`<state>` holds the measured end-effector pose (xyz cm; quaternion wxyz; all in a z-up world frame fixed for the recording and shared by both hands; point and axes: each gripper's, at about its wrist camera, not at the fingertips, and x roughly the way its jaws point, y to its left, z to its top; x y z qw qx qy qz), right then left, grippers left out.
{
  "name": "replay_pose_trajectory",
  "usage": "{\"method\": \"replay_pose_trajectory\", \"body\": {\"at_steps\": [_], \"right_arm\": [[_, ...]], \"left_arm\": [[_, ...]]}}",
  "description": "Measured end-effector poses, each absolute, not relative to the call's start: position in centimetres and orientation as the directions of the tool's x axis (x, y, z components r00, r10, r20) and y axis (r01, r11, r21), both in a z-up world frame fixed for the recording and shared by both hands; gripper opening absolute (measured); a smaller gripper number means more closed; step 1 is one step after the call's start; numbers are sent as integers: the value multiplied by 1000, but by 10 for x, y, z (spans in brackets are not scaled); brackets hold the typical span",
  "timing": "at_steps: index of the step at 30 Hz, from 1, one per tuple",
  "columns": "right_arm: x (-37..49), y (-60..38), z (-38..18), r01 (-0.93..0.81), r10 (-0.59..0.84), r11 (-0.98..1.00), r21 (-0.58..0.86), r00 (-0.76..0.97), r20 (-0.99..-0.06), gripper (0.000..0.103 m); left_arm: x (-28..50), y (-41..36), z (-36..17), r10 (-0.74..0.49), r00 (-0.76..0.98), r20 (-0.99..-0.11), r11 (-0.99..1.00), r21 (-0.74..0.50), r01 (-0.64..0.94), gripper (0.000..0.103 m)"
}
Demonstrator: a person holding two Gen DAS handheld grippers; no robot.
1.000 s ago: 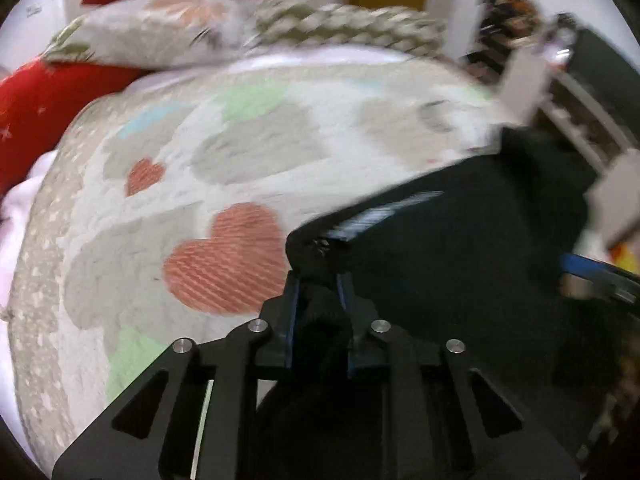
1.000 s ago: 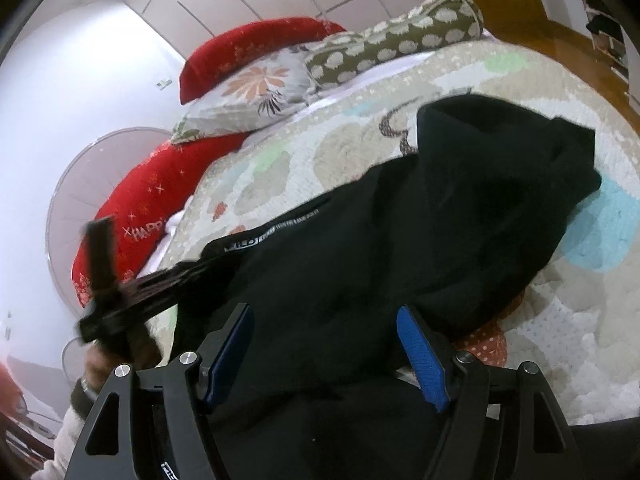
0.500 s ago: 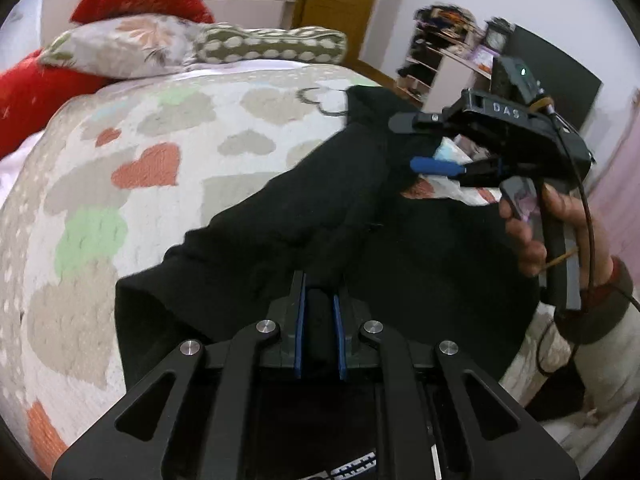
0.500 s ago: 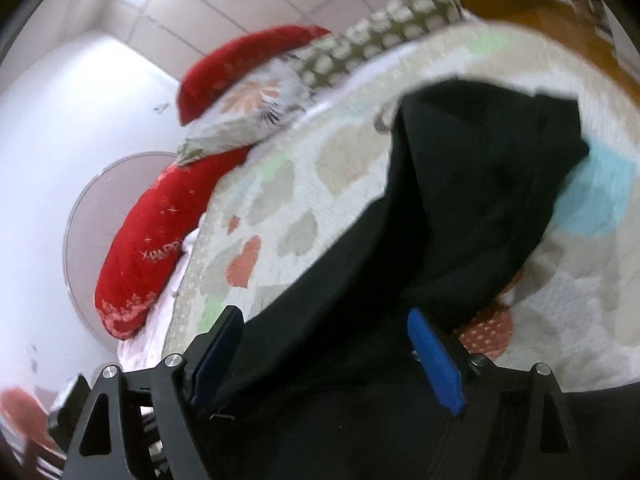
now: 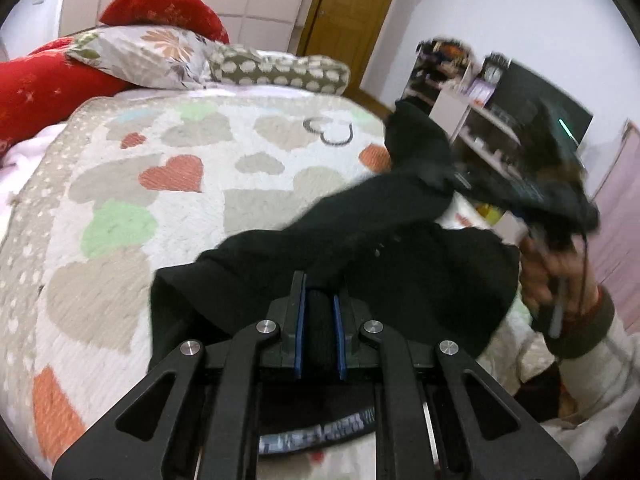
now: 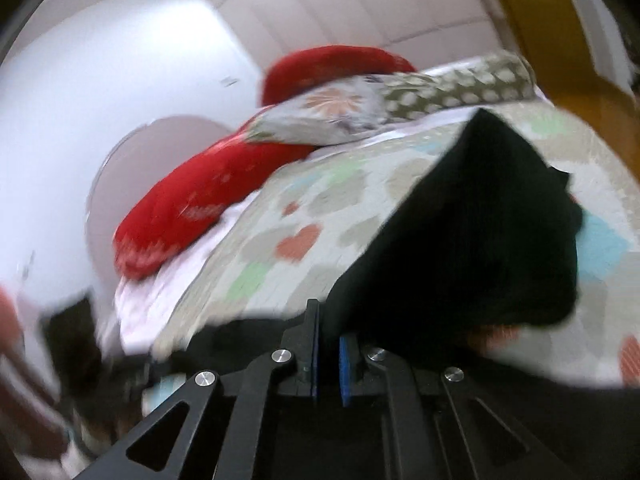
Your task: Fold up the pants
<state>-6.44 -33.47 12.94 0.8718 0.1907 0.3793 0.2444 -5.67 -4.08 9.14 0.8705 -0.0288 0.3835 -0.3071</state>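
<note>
Black pants (image 5: 360,248) hang bunched above a heart-patterned quilt (image 5: 160,200). My left gripper (image 5: 319,300) is shut on a fold of the black cloth near the waistband, whose lettered band shows below. In the left wrist view my right gripper (image 5: 532,196) is blurred at the right, held by a hand at the other end of the pants. In the right wrist view my right gripper (image 6: 328,340) is shut on the edge of the pants (image 6: 480,240), which stretch up and away over the quilt (image 6: 304,208).
Red pillows (image 5: 48,84), a floral pillow (image 5: 148,56) and a dotted bolster (image 5: 280,72) lie at the head of the bed. A small dark ring-shaped item (image 5: 330,132) lies on the quilt. A shelf and dark screen (image 5: 520,96) stand at the right, beside a wooden door (image 5: 352,12).
My right gripper has gone from open to shut on the pants' edge and is moving fast. The pants are now stretched between both grippers; the left stays shut.
</note>
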Motion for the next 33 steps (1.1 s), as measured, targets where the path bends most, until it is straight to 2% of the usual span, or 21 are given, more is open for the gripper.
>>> {"method": "replay_pose_trajectory", "body": {"at_steps": [3,7,10,13,14,15,18,19,23,29,31,32,33], "right_arm": [[-115,-331,115,-268,606,779,567,558,-568,7],[-140,-302,60,-251,582,811,528,429,-691,8],[-150,-306,48,-227,588,806,547,424,-689,9],[-150,-327,59,-194,625,770,607,420,-658,22],[-152,-335,65,-194,612,781,594,431,-663,32],[-156,-349,73,-189,574,809,557,463,-675,41],[-156,-395,89,-92,430,877,471,586,-686,50],[-156,-411,90,-54,396,885,462,607,-688,51],[-121,-475,73,142,274,879,454,629,-728,53],[-42,-502,40,210,293,844,494,591,-752,53],[-19,-503,28,204,321,826,525,596,-736,49],[-15,-502,29,196,326,826,529,600,-731,31],[-12,-500,32,183,343,824,536,592,-729,4]], "left_arm": [[-70,-20,86,-595,495,-633,794,-368,485,11],[-76,-24,56,-478,467,-744,864,-304,401,11],[-87,-25,50,-468,466,-751,870,-298,394,11],[-96,-16,58,-483,488,-727,866,-314,389,15],[-98,-14,61,-474,497,-727,872,-306,382,16],[-99,-13,64,-462,507,-728,879,-297,374,17],[-102,-5,68,-429,532,-730,897,-274,347,19],[-103,-3,68,-430,537,-725,898,-283,337,22],[-102,-7,67,-412,537,-736,906,-270,327,23],[-105,-5,62,-424,519,-742,902,-295,315,23],[-102,-3,59,-419,515,-748,906,-303,296,23],[-101,-2,57,-420,513,-749,906,-310,288,23],[-100,-1,57,-422,512,-748,905,-315,286,23]]}}
